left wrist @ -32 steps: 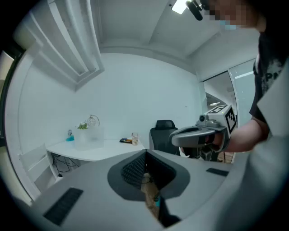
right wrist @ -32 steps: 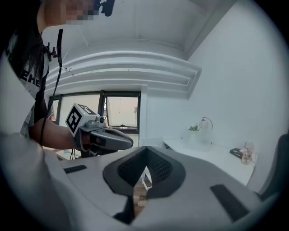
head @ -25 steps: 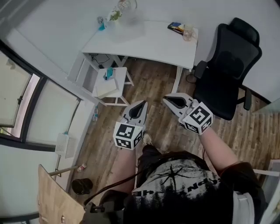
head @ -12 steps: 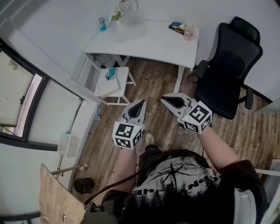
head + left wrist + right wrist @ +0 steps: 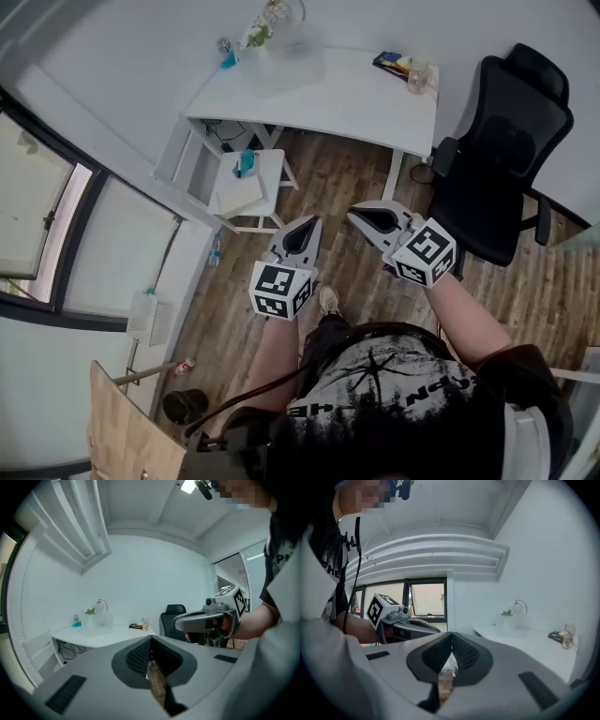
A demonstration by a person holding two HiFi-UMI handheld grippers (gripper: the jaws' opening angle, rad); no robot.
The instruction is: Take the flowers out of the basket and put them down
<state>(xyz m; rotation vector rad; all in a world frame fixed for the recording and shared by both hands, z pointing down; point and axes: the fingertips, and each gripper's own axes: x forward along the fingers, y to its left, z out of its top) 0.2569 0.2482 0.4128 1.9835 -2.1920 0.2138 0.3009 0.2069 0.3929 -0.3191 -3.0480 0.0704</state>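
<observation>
Head view, desk: a white desk [image 5: 366, 98] stands against the far wall, well apart from the person standing on the wood floor.
Head view, basket: a pale see-through basket [image 5: 286, 52] sits upright near the desk's left end. The flowers [image 5: 251, 34] poke out of its top under a thin wire hoop, not yet touched.
Head view, grippers: the left gripper [image 5: 307, 225] and right gripper [image 5: 358, 214] are held side by side in front of the body. Both tips point toward the desk, and neither is near the basket.
Head view, clutter: a black chair [image 5: 506, 141] stands by the desk's right end and a white stool [image 5: 246, 187] in front of its left end. A cup [image 5: 419, 75] sits on the right corner.
Left gripper view, jaws: the pads are pressed together with nothing between them.
Left gripper view, basket: it is far off, left of centre. The flowers are a small green tuft, too small to detail.
Right gripper view, jaws: they are closed tight and empty.
Right gripper view, basket: it is off to the right on the desk, with the flowers at its rim.
Stage: likely the approach, with nothing taken out.
Risk, shut jaws: reaching in without opening them would probably knock the basket rather than grip a stem.
Risk, light basket: it looks likely to slide or tip if stems are pulled without the other gripper steadying it.
Risk, thin stems: a hard pinch could crush them, and a loose one could drop them.
Risk, stool: it stands on the way in and could be bumped.
</observation>
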